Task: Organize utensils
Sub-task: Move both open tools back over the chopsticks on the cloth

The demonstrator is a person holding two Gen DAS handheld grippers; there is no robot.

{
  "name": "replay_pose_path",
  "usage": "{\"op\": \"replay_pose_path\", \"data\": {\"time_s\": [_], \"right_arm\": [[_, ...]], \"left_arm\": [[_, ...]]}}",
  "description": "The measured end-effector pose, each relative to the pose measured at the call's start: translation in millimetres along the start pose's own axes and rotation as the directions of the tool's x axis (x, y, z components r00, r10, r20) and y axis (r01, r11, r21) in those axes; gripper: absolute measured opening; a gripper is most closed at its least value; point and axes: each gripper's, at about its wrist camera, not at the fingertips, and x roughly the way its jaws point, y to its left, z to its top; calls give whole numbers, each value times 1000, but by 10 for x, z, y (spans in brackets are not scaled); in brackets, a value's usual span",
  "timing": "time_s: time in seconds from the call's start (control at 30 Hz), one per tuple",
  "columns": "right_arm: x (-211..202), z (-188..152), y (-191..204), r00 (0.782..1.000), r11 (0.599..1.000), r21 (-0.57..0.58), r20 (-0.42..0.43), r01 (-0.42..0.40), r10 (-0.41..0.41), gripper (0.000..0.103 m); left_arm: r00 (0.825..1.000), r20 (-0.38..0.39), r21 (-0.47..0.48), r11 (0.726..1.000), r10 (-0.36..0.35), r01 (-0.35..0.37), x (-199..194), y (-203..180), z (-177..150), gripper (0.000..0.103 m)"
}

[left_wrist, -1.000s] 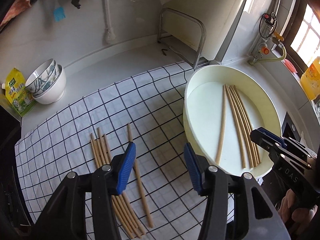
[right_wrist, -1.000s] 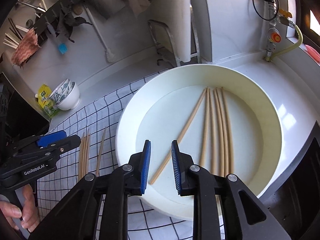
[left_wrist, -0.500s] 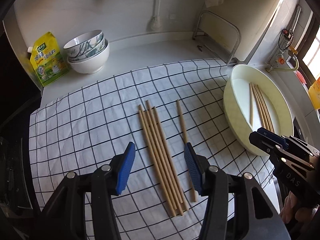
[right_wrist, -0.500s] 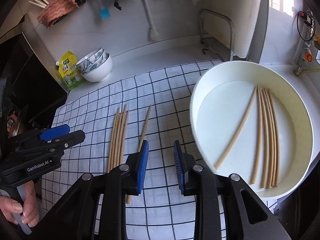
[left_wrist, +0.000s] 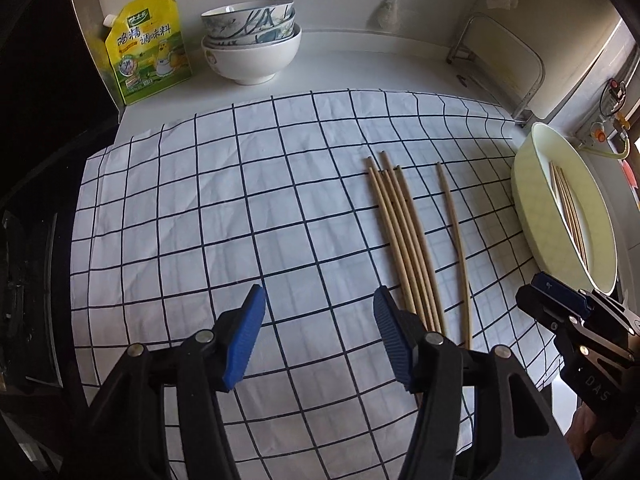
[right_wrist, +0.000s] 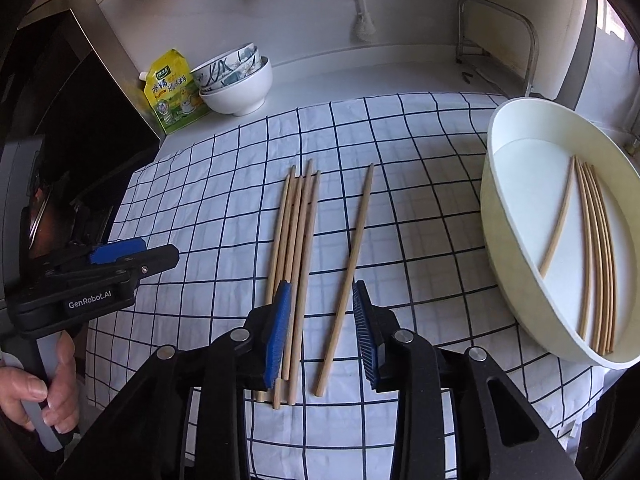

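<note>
Several wooden chopsticks lie bunched (right_wrist: 296, 248) (left_wrist: 404, 236) on the checked cloth (right_wrist: 420, 208) (left_wrist: 200, 208). One single chopstick (right_wrist: 352, 268) (left_wrist: 454, 236) lies apart to their right. More chopsticks (right_wrist: 596, 256) (left_wrist: 568, 208) rest in the cream round basin (right_wrist: 496, 236) (left_wrist: 524, 204). My right gripper (right_wrist: 320, 320) hovers over the near ends, its jaws opening, the single chopstick between them but untouched. My left gripper (left_wrist: 320, 320) hangs over bare cloth left of the bunch, jaws opening, nothing between them.
Stacked bowls (left_wrist: 252, 48) (right_wrist: 236, 84) and a yellow seasoning pouch (left_wrist: 148, 44) (right_wrist: 172, 88) stand at the back of the counter. A metal rack (right_wrist: 500, 40) stands at the back right. A dark stove edge (right_wrist: 80, 120) borders the left. A hand (right_wrist: 44, 392) holds the left gripper's handle.
Both grippers have swung left, away from the basin to above the cloth and the loose chopsticks. Both jaws stand wider than before.
</note>
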Motion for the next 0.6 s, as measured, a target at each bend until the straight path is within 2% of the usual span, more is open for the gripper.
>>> {"op": "replay_pose_path", "data": {"time_s": [0.13, 0.4, 0.5, 0.6], "right_arm": [[166, -44, -21, 1000, 999, 26, -11, 23, -22, 35], [416, -107, -108, 997, 996, 52, -25, 79, -78, 35], [480, -109, -105, 995, 994, 43, -14, 98, -97, 39], [560, -107, -115, 994, 993, 41, -20, 110, -109, 39]], "left_arm": [[1000, -13, -11, 1000, -9, 9, 100, 45, -51, 62], [999, -34, 10, 1000, -27, 27, 271, -27, -104, 62], [999, -33, 16, 999, -30, 31, 306, -50, -110, 64], [999, -33, 17, 999, -29, 29, 334, -65, -111, 65]]}}
